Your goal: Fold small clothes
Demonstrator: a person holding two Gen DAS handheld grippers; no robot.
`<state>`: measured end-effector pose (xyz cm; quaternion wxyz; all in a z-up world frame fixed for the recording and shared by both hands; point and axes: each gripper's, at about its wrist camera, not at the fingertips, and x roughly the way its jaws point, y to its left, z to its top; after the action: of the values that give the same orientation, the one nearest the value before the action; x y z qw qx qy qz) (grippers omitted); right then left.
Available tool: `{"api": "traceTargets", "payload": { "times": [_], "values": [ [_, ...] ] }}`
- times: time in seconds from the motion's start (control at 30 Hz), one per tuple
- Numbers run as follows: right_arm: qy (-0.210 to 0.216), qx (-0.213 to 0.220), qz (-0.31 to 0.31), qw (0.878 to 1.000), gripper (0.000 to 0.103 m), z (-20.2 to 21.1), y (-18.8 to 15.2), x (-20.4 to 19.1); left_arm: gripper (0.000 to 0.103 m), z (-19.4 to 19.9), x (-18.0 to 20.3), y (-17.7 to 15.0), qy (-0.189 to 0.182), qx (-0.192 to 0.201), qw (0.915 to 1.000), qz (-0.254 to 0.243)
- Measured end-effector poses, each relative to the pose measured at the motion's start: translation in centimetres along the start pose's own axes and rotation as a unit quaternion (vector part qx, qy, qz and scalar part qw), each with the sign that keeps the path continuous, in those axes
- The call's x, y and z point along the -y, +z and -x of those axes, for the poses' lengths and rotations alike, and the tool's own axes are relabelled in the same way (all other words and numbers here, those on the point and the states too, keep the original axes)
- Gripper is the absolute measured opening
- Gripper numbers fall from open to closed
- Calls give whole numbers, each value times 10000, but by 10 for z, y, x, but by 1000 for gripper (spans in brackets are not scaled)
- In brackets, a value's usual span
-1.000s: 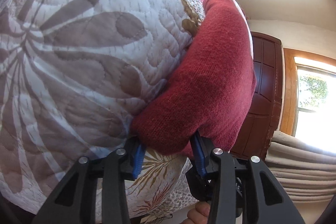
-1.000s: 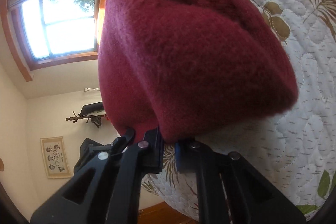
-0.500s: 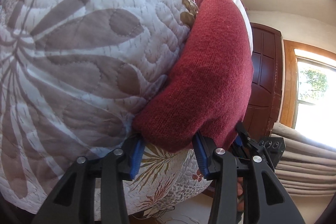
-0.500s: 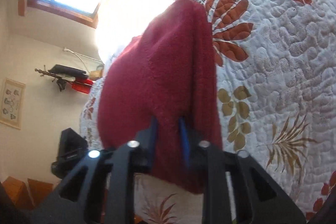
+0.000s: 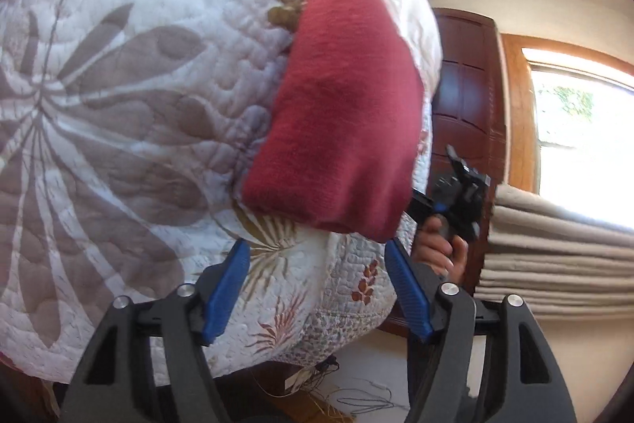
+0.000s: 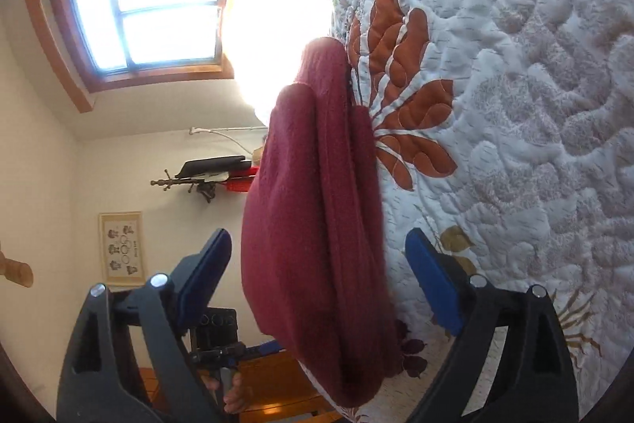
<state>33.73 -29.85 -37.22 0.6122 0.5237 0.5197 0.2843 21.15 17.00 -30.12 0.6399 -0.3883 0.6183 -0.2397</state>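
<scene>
Left gripper [image 5: 317, 260] spread wide, blue-padded fingers [image 5: 226, 284] apart and gripping nothing, just short of the near end of the folded red garment [image 5: 340, 121]. Right gripper [image 6: 319, 264] likewise spread wide, blue pads [image 6: 434, 280] either side of the garment's [image 6: 317, 224] near end without touching it, nothing pinched between them.

Garment lying folded on the quilted bedspread [image 5: 130, 98], close to the edge of the bed, long axis running away from both cameras.

Only in the left wrist view: the garment's broad flat upper face, a dark wooden door [image 5: 463, 98] behind it, stacked beige folds of fabric [image 5: 554, 252] under a bright window [image 5: 582, 129], and a hand [image 5: 440, 248] wrapped round the handle of the other gripper past the bed's edge. Large grey-brown leaf print on the bedspread here.

Only in the right wrist view: the garment seen edge-on, its stacked layers and rounded fold visible, orange leaf print [image 6: 404, 74] on the bedspread [image 6: 535, 106] beside it, a framed picture [image 6: 121, 248] on a pale wall, a coat rack [image 6: 198, 181], and a wood-framed window [image 6: 158, 14] with a valance. Low in that view, fingers [image 6: 233, 395] on the other gripper's handle, partly hidden
</scene>
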Motion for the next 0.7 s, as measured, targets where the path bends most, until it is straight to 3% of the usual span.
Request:
{"api": "traceTargets", "payload": {
  "times": [0.07, 0.23, 0.37, 0.57, 0.63, 0.7],
  "values": [
    [153, -197, -81, 9997, 90, -6, 18, 12, 86, 20, 7, 7, -30, 165, 9996, -239],
    [73, -694, 198, 9974, 91, -27, 38, 5, 88, 30, -10, 55, 130, 313, 9992, -225],
    [-161, -882, 380, 9952, 91, -38, 45, -7, 88, 0, -15, 88, -22, -85, 9996, -251],
    [-401, -1054, 540, 9922, 92, -52, 46, -22, 89, -35, -3, 100, -210, -599, 9965, -536],
    [-211, -1076, 686, 9916, 91, -53, 42, -33, 89, -45, 10, 97, -307, -869, 9934, -678],
    [-40, -1109, 851, 9902, 91, -53, 42, -43, 90, -49, 22, 94, -149, -898, 9909, -991]
  ]
}}
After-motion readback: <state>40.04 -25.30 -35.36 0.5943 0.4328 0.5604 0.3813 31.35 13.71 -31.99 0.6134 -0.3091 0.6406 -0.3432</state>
